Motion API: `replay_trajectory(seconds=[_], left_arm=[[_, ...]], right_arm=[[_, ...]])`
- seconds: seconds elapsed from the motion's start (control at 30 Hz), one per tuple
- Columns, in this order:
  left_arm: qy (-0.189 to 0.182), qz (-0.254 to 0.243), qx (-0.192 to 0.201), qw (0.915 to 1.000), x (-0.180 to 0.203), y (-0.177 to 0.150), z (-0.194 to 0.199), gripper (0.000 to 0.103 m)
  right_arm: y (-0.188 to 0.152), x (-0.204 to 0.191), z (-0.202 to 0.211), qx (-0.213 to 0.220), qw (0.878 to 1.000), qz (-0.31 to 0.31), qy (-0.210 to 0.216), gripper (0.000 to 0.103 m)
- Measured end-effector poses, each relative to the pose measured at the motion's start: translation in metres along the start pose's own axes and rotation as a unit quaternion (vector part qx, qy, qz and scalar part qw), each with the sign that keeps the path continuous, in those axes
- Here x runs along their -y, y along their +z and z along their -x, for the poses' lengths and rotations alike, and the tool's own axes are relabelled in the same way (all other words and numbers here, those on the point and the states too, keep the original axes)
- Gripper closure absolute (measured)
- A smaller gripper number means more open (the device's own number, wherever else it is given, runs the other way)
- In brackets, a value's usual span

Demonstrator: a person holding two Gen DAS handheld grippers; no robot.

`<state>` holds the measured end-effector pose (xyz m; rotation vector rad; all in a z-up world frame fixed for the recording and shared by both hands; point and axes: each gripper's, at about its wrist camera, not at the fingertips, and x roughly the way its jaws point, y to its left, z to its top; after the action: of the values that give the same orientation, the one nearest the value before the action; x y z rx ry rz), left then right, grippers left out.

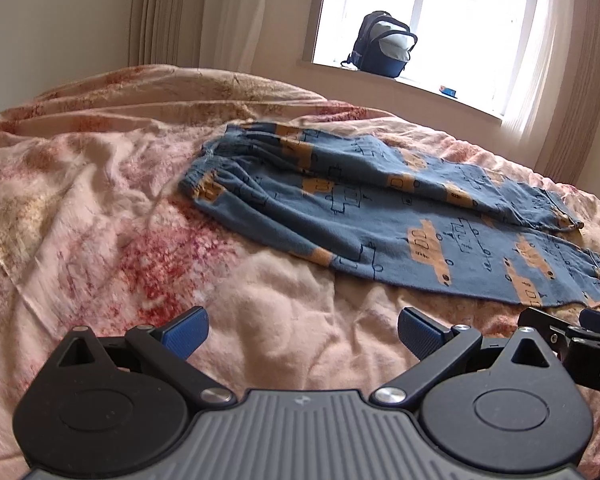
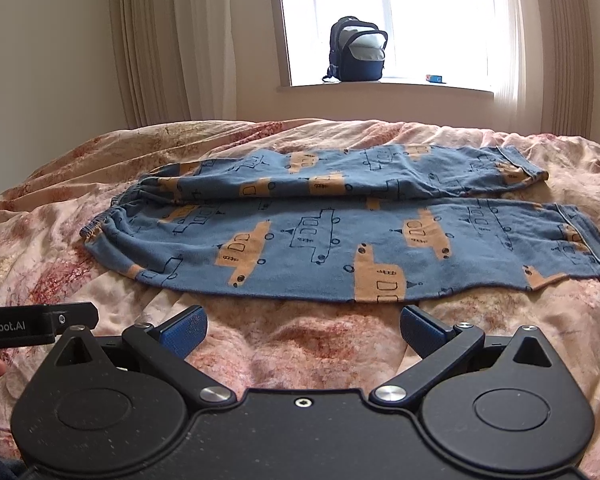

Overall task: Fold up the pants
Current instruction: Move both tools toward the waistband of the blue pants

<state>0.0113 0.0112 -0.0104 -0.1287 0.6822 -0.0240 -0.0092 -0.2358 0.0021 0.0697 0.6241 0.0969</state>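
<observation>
Blue pants printed with orange vehicles lie flat on a pink floral bedspread, waistband at the left, both legs running side by side to the cuffs at the right. Left gripper: jaws spread wide, holding nothing, positioned above bare bedspread short of the near leg and left of the garment's middle. Right gripper: jaws likewise spread wide and empty, just short of the near leg's lower edge. Beyond the bed, a dark backpack stands on the windowsill, with curtains hanging at the left.
</observation>
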Motion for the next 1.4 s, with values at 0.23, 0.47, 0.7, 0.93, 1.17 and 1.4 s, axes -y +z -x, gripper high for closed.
replay_trajectory(seconds=[0.23, 0.47, 0.7, 0.93, 1.17, 1.4], left_arm=[[-0.015, 0.021, 0.014, 0.9996, -0.004, 0.01, 0.003, 0.0], [-0.03, 0.063, 0.01, 0.9975, -0.014, 0.011, 0.001, 0.0], [-0.048, 0.091, 0.021, 0.9944, -0.019, 0.028, 0.001, 0.0], [-0.083, 0.096, 0.033, 0.9913, -0.012, 0.062, -0.003, 0.0], [-0.041, 0.019, 0.048, 0.9978, 0.013, 0.111, -0.011, 0.0], [0.045, -0.05, 0.08, 0.9945, 0.04, 0.156, -0.019, 0.0]], right_arm=[[0.019, -0.009, 0.001, 0.03, 0.999, 0.041, 0.003, 0.0], [0.042, -0.017, 0.005, 0.053, 0.996, 0.078, -0.003, 0.0], [0.07, -0.017, 0.016, 0.084, 0.991, 0.105, -0.017, 0.0], [0.103, -0.013, 0.023, 0.098, 0.988, 0.121, 0.004, 0.0], [0.149, -0.02, 0.024, 0.077, 0.966, 0.245, 0.038, 0.0], [0.21, -0.013, -0.008, 0.008, 0.954, 0.287, 0.086, 0.0]])
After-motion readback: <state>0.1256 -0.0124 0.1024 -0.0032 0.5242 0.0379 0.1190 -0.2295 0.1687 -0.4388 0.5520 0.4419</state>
